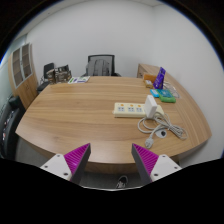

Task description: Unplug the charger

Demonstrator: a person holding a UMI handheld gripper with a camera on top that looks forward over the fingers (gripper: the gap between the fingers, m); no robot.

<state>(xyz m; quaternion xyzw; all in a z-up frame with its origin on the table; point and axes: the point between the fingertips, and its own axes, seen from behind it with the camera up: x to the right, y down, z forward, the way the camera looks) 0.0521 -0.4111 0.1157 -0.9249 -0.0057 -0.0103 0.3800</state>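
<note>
A large oval wooden table (pixel 85 115) fills the middle of the frame, its bare top running from lower centre up toward the far wall. Behind it, in the upper centre, stands a dark office chair (pixel 101 66), with another chair (pixel 50 72) further to the upper left. At the bottom of the frame the gripper (pixel 110 160) hovers over the near edge of the table with its fingers spread wide apart; the purple pads (pixel 75 156) face each other across an empty gap, holding and touching nothing. To the right of centre a white power strip (pixel 130 108) lies flat on the table. The white charger (pixel 153 103) is plugged in at its right end, and its cable (pixel 160 125) lies in loose loops just below. Further right sits a purple and green object (pixel 165 92) that cannot be identified.
</note>
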